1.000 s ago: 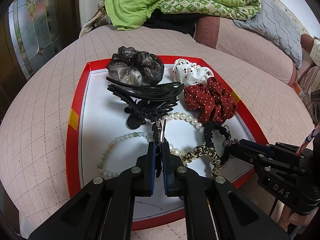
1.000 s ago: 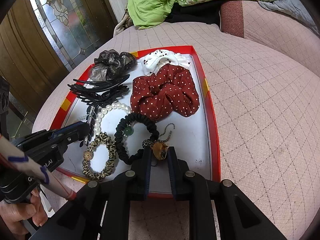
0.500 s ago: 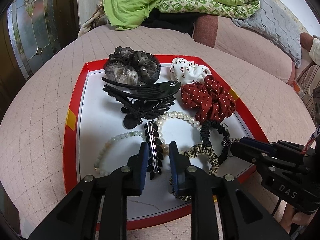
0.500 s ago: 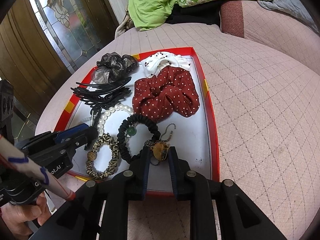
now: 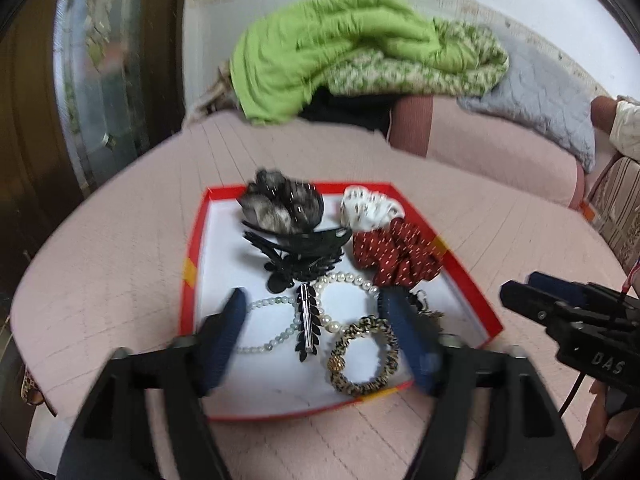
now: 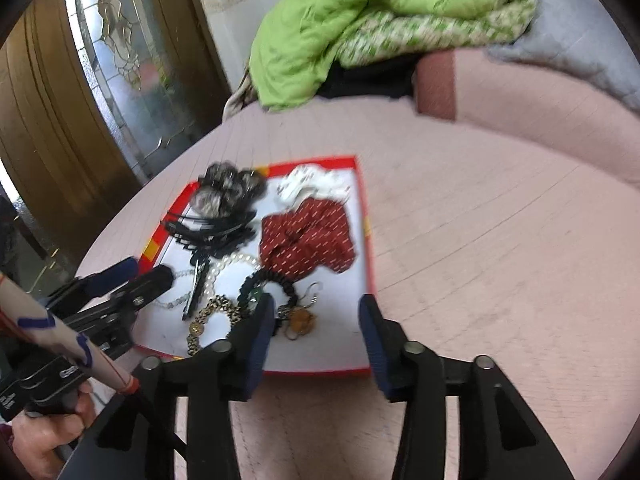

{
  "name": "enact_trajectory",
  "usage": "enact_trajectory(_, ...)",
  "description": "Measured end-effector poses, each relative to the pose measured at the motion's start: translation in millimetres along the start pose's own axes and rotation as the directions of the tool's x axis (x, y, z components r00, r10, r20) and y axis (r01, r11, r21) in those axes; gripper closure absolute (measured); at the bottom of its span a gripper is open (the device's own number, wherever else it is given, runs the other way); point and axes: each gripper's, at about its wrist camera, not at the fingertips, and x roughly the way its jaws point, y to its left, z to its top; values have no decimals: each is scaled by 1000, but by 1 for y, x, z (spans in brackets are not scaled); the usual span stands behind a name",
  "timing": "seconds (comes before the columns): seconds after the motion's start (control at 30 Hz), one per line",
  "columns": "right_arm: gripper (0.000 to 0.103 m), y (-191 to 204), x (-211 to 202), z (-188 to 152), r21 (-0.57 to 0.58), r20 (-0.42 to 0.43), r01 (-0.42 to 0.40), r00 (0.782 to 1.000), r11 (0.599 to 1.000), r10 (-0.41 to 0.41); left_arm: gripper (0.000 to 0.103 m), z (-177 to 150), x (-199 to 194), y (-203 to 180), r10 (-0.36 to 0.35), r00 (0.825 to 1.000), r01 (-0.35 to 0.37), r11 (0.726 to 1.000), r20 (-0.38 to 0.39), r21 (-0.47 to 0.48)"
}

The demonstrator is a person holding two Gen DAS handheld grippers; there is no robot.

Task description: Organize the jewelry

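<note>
A red-rimmed white tray (image 5: 193, 240) (image 6: 366, 224) on the pink quilted surface holds jewelry and hair things. A black leaf hair clip (image 5: 307, 326) lies among a pearl bracelet (image 5: 344, 280), a pale bead bracelet (image 5: 260, 346) and a leopard scrunchie (image 5: 364, 356). A gold earring (image 6: 302, 320) lies by a black hair tie (image 6: 276, 280). A dark red dotted scrunchie (image 5: 394, 258) (image 6: 308, 240), a white one (image 5: 370, 208), a grey one (image 5: 280, 204) and a black claw clip (image 5: 300, 246) lie further back. My left gripper (image 5: 314, 312) is open and empty above the tray's near end. My right gripper (image 6: 316, 316) is open and empty.
A green blanket (image 5: 340, 48) and grey quilt (image 5: 536, 100) are piled on the sofa behind. A glass-panelled wooden door (image 6: 100, 80) stands at the left. The tray's near rim lies just in front of both grippers.
Both grippers have opened wide and pulled back and up. The left let go of the leaf clip, the right let go of the gold earring; both lie on the tray.
</note>
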Motion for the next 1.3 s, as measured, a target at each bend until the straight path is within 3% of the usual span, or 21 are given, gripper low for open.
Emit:
enact_trajectory(0.07,31,-1,-19,-4,6,58,0,998,1000,-1,13,-6,-27,-4,36,997,-36,999,65,11)
enact_trajectory(0.2,20,8,-62,-23,-43,175,43,984,998,-34,2,-22,-65,-8,97,988,-102,994,121,41)
enact_trajectory(0.3,14,14,-86,-44,-72,221,43,975,997,-26,2,-33,-87,-5,92,986,-95,995,138,20)
enact_trajectory(0.53,11,26,-115,-73,-128,268,71,963,989,-34,0,-52,-119,0,164,969,-163,986,185,-20)
enact_trajectory(0.63,10,24,-117,-77,-122,270,68,962,990,-33,0,-59,-124,4,225,959,-215,974,170,-76)
enact_trajectory(0.93,10,33,-112,-87,-145,245,73,969,987,-35,0,-61,-123,23,286,949,-264,951,133,-163)
enact_trajectory(1.3,10,42,-102,-91,-194,224,66,974,979,-21,0,-58,-118,29,295,947,-273,948,124,-164)
